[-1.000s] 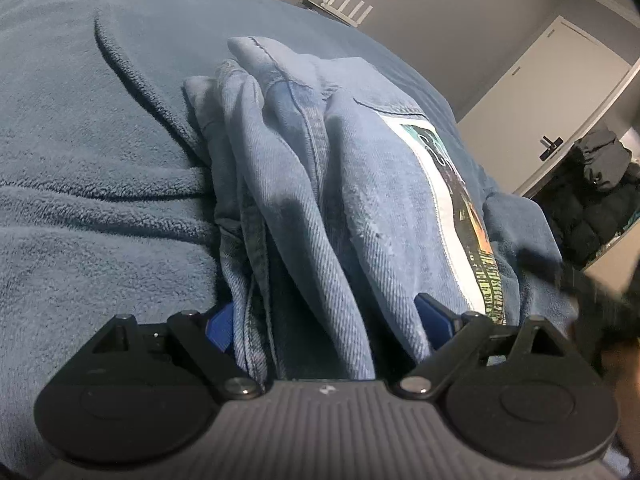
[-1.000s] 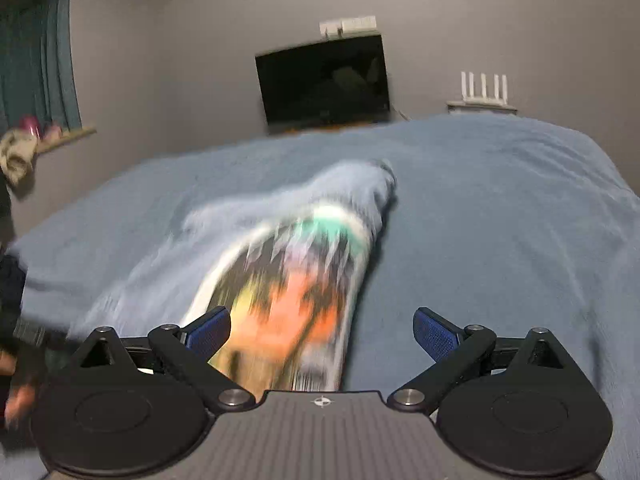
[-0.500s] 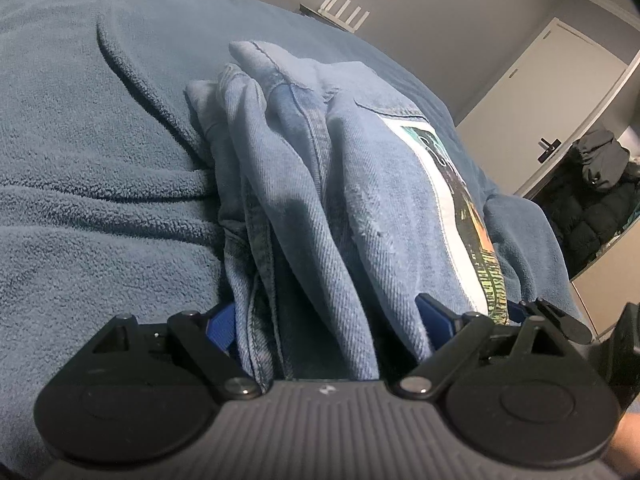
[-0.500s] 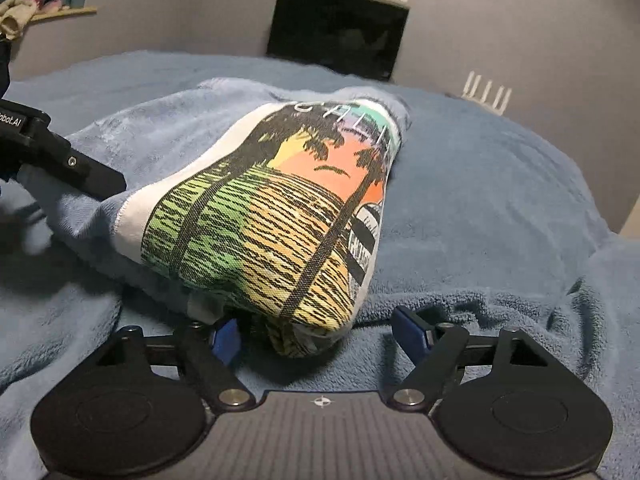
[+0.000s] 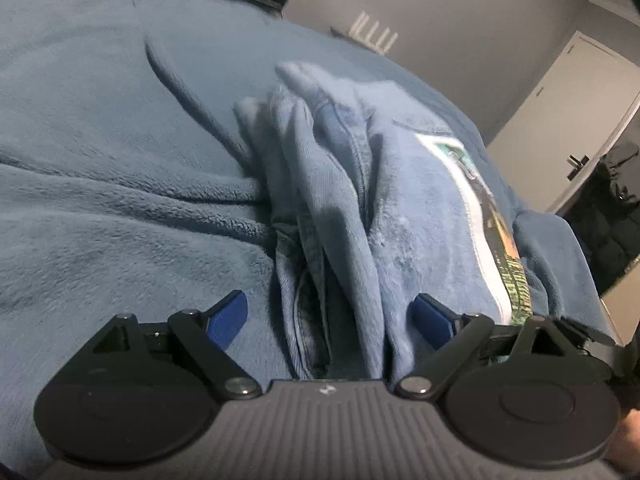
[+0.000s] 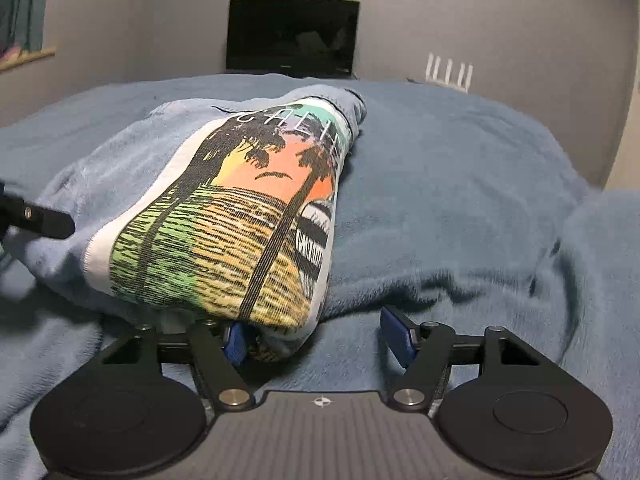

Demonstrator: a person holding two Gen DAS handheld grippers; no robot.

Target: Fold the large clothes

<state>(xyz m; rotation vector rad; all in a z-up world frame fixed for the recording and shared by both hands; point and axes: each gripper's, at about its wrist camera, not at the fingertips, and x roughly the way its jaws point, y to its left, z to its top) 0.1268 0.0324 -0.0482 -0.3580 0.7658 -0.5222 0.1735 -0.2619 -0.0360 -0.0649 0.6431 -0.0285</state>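
Note:
A folded light-blue shirt (image 5: 400, 200) with a palm-tree sunset print (image 6: 256, 204) lies bunched on the blue fleece blanket (image 5: 100, 160). My left gripper (image 5: 332, 316) is open, its jaws standing on either side of the shirt's near folded edge. My right gripper (image 6: 318, 336) is open at the shirt's other end; the printed corner hangs over its left finger (image 6: 234, 338). A tip of the left gripper also shows in the right wrist view (image 6: 44, 220), beside the shirt.
The blanket covers a bed. A dark TV screen (image 6: 292, 34) and a white router (image 6: 448, 72) stand at the far wall. A white door (image 5: 560, 120) and a dark pile of clothes (image 5: 612, 216) are to the right of the bed.
My right gripper has come down low to the shirt's printed end. My left gripper has drawn back slightly, its left finger now off the shirt's edge. The shirt stays put.

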